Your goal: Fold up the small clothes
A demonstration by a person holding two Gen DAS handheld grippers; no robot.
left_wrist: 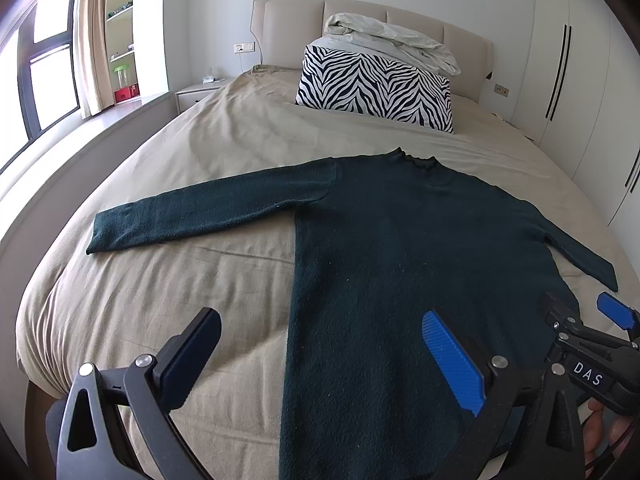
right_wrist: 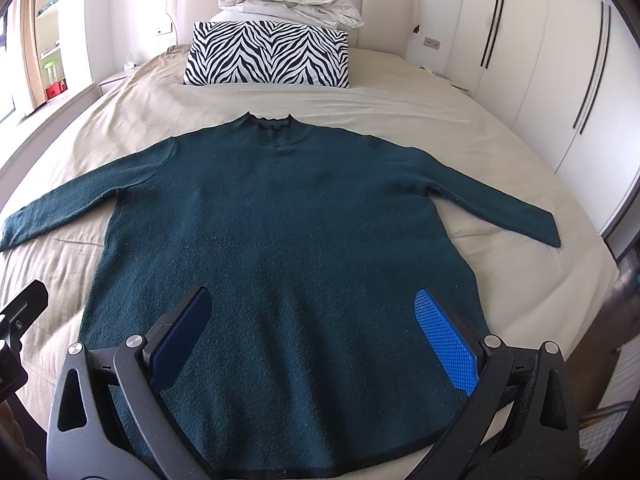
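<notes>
Lying flat near the foot edge of the bed point(right_wrist: 420, 108), the dark green sweater point(right_wrist: 280, 220) has both sleeves spread outward. The left gripper point(left_wrist: 320, 360) and right gripper point(right_wrist: 312, 340) hover over its hem, jaws spread, holding nothing.

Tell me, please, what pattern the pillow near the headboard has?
Black-and-white zebra stripes on the rectangular pillow, clearest in the right wrist view.

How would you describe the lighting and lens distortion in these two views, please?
Left wrist view: window blown out at left, bed edges bowed by fisheye. Right wrist view: even daylight, sweater sharp, wardrobe lines curved, corners vignetted black.
</notes>
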